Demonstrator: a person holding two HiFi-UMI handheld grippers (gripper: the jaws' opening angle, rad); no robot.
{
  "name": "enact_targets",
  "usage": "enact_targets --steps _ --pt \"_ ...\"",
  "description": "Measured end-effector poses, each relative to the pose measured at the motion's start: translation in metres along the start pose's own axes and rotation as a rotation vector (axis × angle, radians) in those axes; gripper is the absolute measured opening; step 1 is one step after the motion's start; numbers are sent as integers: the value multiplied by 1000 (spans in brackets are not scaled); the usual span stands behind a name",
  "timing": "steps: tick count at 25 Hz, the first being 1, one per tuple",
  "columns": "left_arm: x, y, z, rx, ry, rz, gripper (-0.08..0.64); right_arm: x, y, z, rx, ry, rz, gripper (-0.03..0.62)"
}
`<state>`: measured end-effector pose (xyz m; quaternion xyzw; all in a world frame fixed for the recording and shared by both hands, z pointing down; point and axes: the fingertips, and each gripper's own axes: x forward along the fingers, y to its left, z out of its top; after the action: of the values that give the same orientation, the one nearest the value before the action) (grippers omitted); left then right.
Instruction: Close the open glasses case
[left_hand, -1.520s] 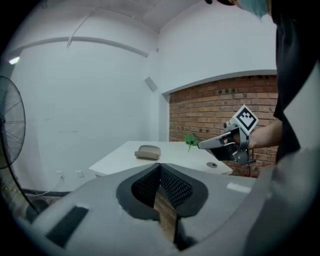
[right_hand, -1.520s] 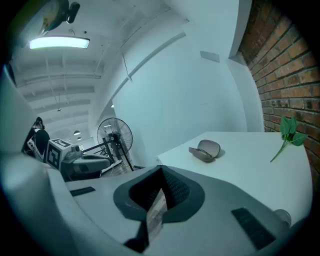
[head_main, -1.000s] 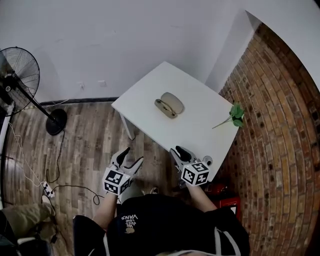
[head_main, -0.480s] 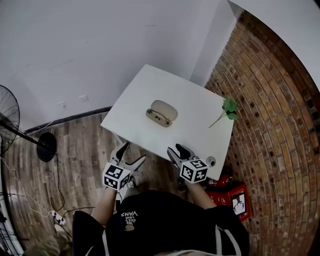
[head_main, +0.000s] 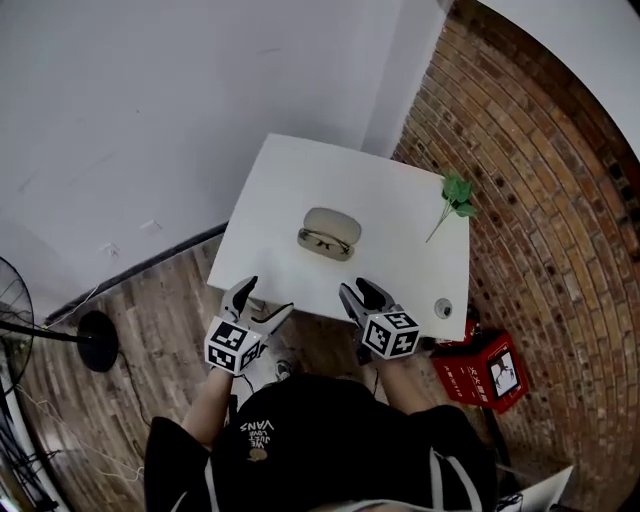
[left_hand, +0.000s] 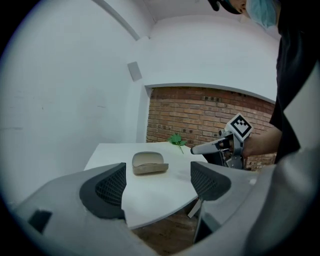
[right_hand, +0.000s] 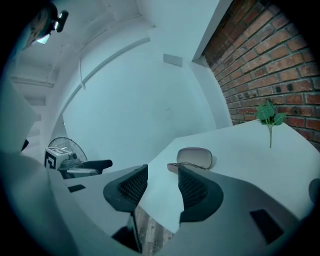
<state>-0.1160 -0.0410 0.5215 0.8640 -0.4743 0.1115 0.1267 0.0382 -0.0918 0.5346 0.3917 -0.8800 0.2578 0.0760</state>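
A white table (head_main: 400, 190) stands by a brick wall (head_main: 540, 200). The open glasses case (head_main: 330, 232) lies near the table's middle, lid raised. My left gripper (head_main: 266, 298) and right gripper (head_main: 357, 290) hover at the near edge, short of the case. My left jaws have just been opening, my right jaws just closing slightly. Both pairs stand apart, nothing between them.
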Motion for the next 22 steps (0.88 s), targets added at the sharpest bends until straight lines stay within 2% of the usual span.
enact_targets --steps 6,13,22 --pt "3 33 -3 32 19 -79 415 11 0 -5 44 -35 -110 166" --pt "36 52 -1 38 41 -150 466 16 -25 -4 59 -28 -187 158" --pt "96 67 8 68 85 -230 503 51 -69 0 68 40 -178 153"
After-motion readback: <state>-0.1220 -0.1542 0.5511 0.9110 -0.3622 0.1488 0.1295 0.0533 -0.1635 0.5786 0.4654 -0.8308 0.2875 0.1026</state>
